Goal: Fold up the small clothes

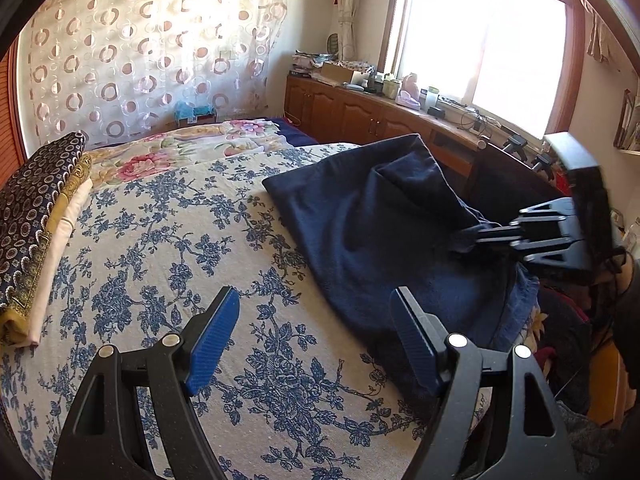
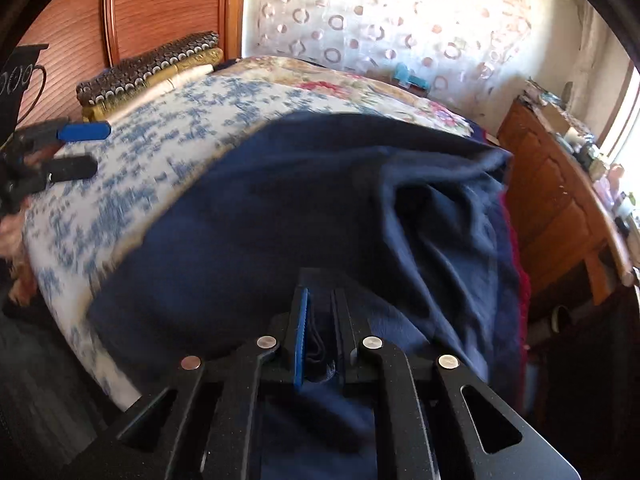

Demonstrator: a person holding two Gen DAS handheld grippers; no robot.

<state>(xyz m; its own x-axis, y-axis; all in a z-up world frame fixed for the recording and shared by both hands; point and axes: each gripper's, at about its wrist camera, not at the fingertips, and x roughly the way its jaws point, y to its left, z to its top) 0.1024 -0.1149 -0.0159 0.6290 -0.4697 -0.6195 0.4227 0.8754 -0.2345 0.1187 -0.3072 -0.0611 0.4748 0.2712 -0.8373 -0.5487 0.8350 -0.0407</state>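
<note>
A dark navy garment (image 1: 372, 216) lies spread on the blue-flowered bed sheet (image 1: 168, 248), bunched in a fold at its far right. My left gripper (image 1: 316, 320) is open and empty, hovering over the sheet just left of the garment's near edge. My right gripper (image 1: 466, 240) is shut on the garment's right edge. In the right wrist view the navy garment (image 2: 280, 208) fills the middle, and the right gripper (image 2: 320, 320) pinches a bunch of its cloth between its jaws. The left gripper (image 2: 86, 148) shows open at the far left.
A stack of folded cloths (image 1: 36, 220) lies at the bed's left edge, also in the right wrist view (image 2: 148, 72). A pink floral quilt (image 1: 180, 148) covers the far end. A wooden cabinet (image 1: 360, 112) with clutter runs under the window to the right.
</note>
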